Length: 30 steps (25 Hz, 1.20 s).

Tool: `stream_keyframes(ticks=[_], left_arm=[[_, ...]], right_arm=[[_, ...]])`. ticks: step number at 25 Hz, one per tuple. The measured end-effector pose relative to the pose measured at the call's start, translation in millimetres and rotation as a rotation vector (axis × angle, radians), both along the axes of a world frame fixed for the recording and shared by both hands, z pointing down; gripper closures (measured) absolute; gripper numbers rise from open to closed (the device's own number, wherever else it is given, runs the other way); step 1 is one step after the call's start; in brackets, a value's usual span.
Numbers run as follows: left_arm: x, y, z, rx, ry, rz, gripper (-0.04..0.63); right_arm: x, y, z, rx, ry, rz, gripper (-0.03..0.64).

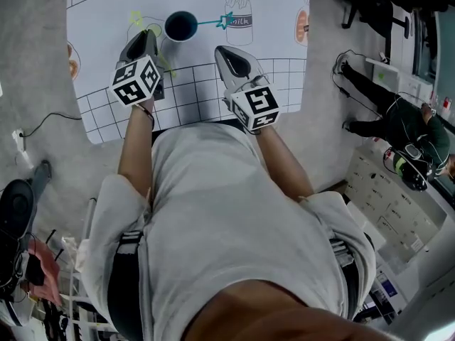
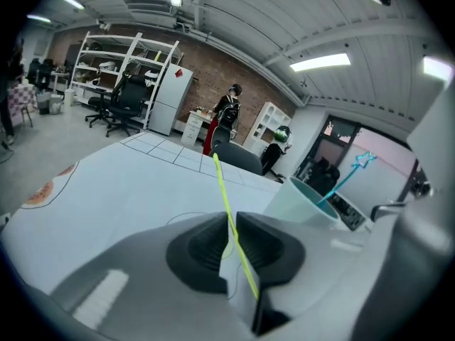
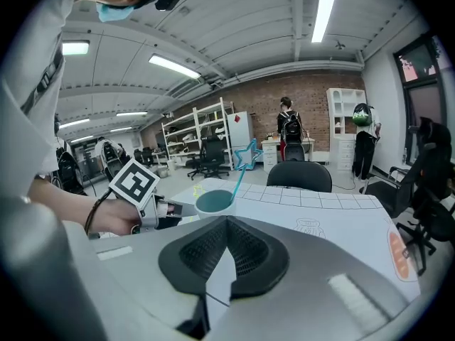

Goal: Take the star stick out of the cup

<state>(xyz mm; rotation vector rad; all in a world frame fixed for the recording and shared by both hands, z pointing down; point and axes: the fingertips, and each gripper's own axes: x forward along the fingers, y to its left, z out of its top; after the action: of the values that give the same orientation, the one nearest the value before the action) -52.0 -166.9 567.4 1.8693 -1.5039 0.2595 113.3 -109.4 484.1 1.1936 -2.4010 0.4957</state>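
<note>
The cup (image 1: 180,25) stands on the table (image 1: 99,13), just right of the left gripper (image 1: 148,34) and beyond the right gripper (image 1: 222,51); the star stick (image 1: 214,23) in it leans right

The person wears a pale grey T-shirt (image 1: 213,204) with short, loose sleeves (image 1: 106,197), and a thin black band (image 1: 147,109) goes round the left wrist. The left gripper (image 1: 150,32) and the right gripper (image 1: 219,49) are both smooth grey shells that get narrow at the tip, with black ribbed pads (image 3: 249,251) inside. Each one has a white cube (image 1: 135,82) with black square patterns at its back end.
</note>
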Motion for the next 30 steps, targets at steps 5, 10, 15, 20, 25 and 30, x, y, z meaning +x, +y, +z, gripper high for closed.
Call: stream_keyframes(ticks=[5,10,15,20,25,30], left_arm=[[-4,0,12,-0.042,-0.117,0.014,0.536],[-6,7,15,-0.059,-0.213,0.048,0.504],[-7,18,10,-0.051,-0.308,0.109,0.457],[-8,27,-15,0.027,-0.258,0.106,0.548],[-6,35,-36,0.097,-0.241,0.108,0.592],[-7,46,-39,0.091,-0.238,0.113,0.592]], right_arm=[[-3,-6,-3,0.012,-0.009,-0.007,0.617],[-5,-6,-5,0.019,-0.012,-0.011,0.617],[-7,-4,-6,0.022,-0.025,0.001,0.617],[-11,-9,-12,0.035,-0.05,0.019,0.615],[-12,-25,-10,0.026,-0.089,0.068,0.585],[-16,-45,-8,0.014,-0.148,0.1,0.493]])
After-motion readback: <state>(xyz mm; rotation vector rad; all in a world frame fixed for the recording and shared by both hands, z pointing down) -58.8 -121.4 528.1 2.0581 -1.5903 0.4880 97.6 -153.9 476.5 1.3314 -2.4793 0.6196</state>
